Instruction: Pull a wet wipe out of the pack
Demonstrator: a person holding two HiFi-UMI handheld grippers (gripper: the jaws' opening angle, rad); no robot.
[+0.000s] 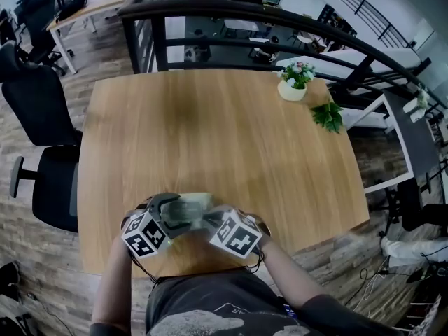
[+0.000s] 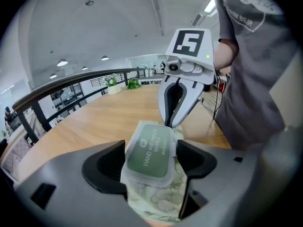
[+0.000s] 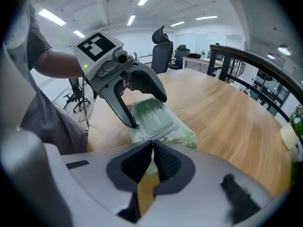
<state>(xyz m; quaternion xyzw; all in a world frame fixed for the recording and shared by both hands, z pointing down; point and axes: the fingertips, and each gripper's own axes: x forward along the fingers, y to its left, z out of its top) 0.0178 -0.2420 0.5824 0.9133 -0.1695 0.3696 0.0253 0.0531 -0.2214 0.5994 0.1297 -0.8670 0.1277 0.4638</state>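
Observation:
A pale green wet wipe pack (image 1: 190,207) with a dark green label flap (image 2: 149,150) lies near the wooden table's (image 1: 224,131) front edge. My left gripper (image 2: 151,163) stands open with its jaws wide on either side of the pack, which fills the gap between them; the right gripper view shows the left gripper (image 3: 147,110) straddling the pack (image 3: 154,119). My right gripper (image 3: 152,157) is shut, its tips closed together on the pack's end opposite the left gripper, and its fingers (image 2: 173,122) meet at the flap's edge. The flap lies flat and closed.
A white pot with a flowering plant (image 1: 292,88) and a green leafy sprig (image 1: 327,115) sit at the table's far right. Black office chairs (image 1: 49,124) stand to the left, and a dark railing (image 1: 231,11) runs behind the table.

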